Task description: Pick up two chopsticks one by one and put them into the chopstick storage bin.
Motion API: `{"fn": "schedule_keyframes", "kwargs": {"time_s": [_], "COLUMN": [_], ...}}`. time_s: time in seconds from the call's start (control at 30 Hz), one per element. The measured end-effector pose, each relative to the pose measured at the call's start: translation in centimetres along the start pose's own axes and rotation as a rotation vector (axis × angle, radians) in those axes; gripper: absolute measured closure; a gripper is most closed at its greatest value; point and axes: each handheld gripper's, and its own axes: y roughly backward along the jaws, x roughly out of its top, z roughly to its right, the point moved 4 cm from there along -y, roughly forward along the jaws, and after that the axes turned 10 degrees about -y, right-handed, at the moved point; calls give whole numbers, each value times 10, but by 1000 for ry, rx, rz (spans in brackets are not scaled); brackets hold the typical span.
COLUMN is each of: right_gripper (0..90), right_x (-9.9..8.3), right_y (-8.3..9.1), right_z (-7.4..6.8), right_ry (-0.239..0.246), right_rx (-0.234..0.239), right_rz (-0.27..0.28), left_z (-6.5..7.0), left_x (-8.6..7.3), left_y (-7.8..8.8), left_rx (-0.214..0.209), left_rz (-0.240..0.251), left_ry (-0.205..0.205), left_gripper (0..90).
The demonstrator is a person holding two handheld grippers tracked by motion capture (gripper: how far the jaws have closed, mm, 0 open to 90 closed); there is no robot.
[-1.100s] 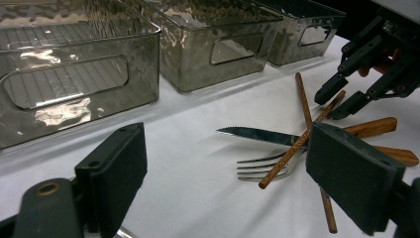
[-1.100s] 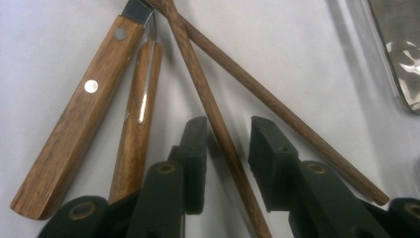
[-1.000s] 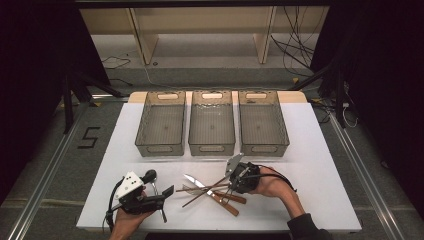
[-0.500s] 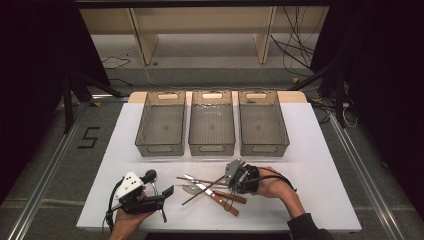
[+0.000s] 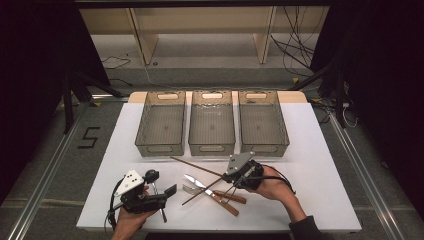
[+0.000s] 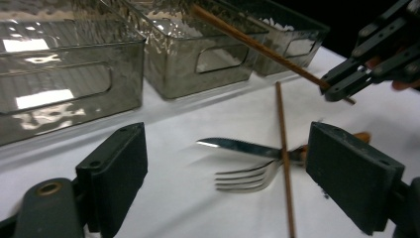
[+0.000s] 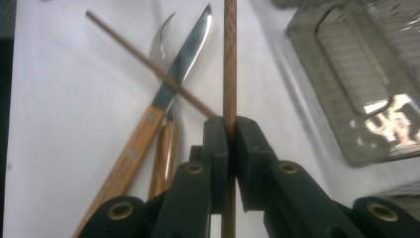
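Nearest to me, my left gripper (image 5: 167, 191) sits low at the near left of the table (image 5: 320, 190), jaws standing wide apart with nothing between them. In the left gripper view they frame the cutlery without touching it.

Taking the knife (image 5: 207, 189) as my landmark: it lies flat on the table at the near middle, blade pointing left and wooden handle running toward my right hand. A fork (image 5: 192, 190) lies just on the near side of it, tines by the blade, its handle close along the knife's. One chopstick (image 5: 201, 191) lies on the table, crossing over the knife and fork.

Right of the knife, my right gripper (image 5: 231, 181) is clamped on the second chopstick (image 5: 192, 166); in the right gripper view both pads press on the stick, which runs straight out ahead between them. Its jaws have just been closing, with that stick between them. This stick is lifted clear of the table, above and beyond the knife, its free end reaching left toward the bins.

Beyond the knife, three clear bins (image 5: 211, 122) stand side by side across the table's far half; the raised stick's tip is near the middle one's front wall.
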Motion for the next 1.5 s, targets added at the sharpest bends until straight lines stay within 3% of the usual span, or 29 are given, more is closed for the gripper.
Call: {"fn": "schedule_keyframes", "kwargs": {"time_s": [0.03, 0.2, 0.4, 0.57, 0.6, 0.73, 0.97, 1.07, 1.1, 1.5], "right_gripper": [844, 844, 844, 844, 843, 843, 843, 842, 842, 841], "right_x": [4, 11, 17, 21, 22, 23, 26, 26, 27, 29], "right_y": [1, 0, 0, 1, 1, 1, 1, 0, -1, -3], "right_z": [-2, -7, -13, -18, -19, -20, -23, -25, -27, -33], "right_ry": [-42, -97, -136, -155, -157, -168, -189, -190, -187, -189], "right_rx": [-6, -17, -46, -64, -63, -74, -80, -73, -76, -64], "right_rz": [30, 72, 147, 199, 206, 229, 268, 272, 276, 300], "left_z": [2, 10, 15, 18, 17, 15, 21, 22, 22, 24], "left_x": [2, 18, 43, 61, 62, 66, 72, 70, 69, 64], "left_y": [-1, -8, -20, -30, -33, -42, -53, -57, -58, -62], "left_rx": [-12, -31, -51, -74, -71, -102, -146, -168, -176, -272], "left_rz": [2, 4, -20, -4, -5, -8, -15, -21, -23, -32], "left_ry": [8, -6, 5, 24, 24, 85, 119, 131, 141, 198], "left_gripper": [163, 164, 187, 228, 236, 260, 330, 387, 446, 685]}}
